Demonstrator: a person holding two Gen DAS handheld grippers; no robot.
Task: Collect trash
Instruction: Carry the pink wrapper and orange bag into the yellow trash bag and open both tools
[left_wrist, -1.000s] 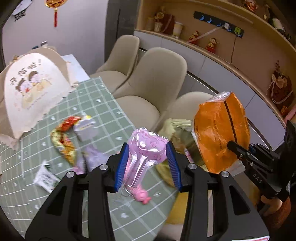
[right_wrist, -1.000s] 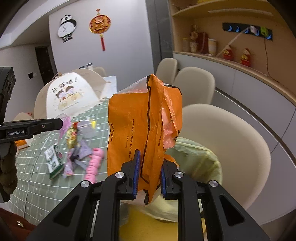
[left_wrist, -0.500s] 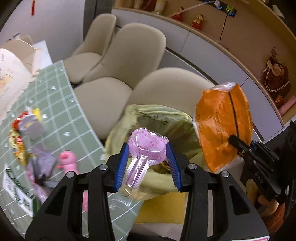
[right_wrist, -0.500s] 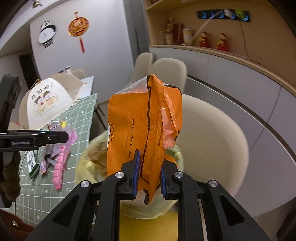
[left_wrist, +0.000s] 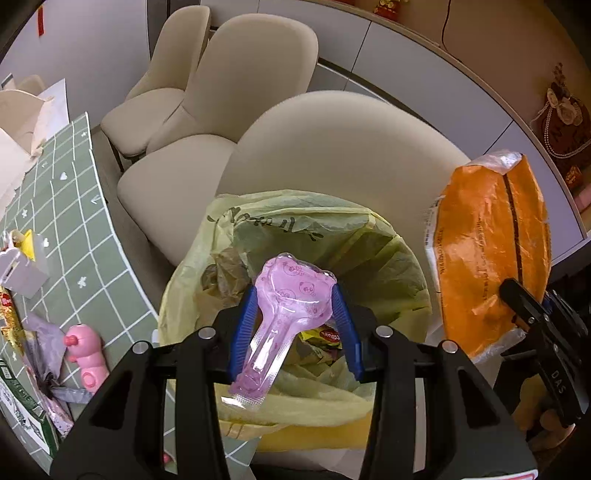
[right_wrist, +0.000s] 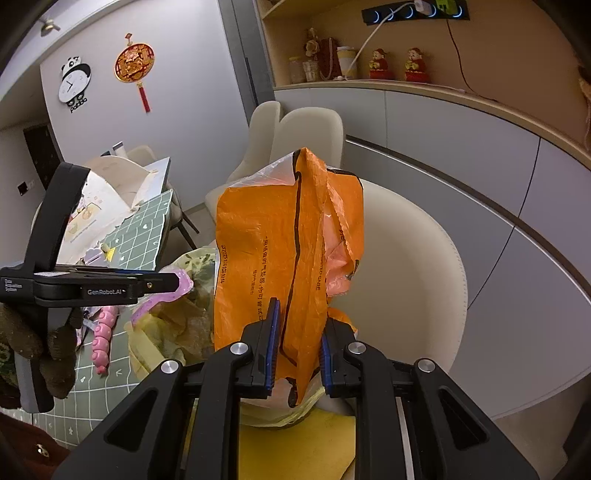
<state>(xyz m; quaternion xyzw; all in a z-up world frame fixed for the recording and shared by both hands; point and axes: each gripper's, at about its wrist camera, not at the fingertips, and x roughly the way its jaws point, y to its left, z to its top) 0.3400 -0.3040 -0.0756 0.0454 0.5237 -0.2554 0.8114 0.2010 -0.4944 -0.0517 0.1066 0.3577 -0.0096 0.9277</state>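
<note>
My left gripper (left_wrist: 293, 325) is shut on a pink see-through blister wrapper (left_wrist: 284, 317) and holds it over the open mouth of a yellow-green trash bag (left_wrist: 306, 236) with wrappers inside. My right gripper (right_wrist: 295, 343) holds a crumpled orange plastic bag (right_wrist: 280, 251) upright, just right of the trash bag (right_wrist: 173, 325); its jaws stand a little wider than before, still touching the bag. The orange bag (left_wrist: 487, 243) also shows at the right of the left wrist view. The left gripper (right_wrist: 162, 284) shows in the right wrist view.
The green checked table (left_wrist: 74, 229) at left carries a pink toy (left_wrist: 86, 350), purple wrappers (left_wrist: 40, 339), a small white box (left_wrist: 18, 273) and a green packet (left_wrist: 22, 410). Beige chairs (left_wrist: 340, 147) stand behind the trash bag. A cloth food cover (right_wrist: 92, 210) sits farther back.
My left gripper has carried the pink wrapper from over the table to over the trash bag's mouth. My right gripper's jaws have widened slightly around the orange bag.
</note>
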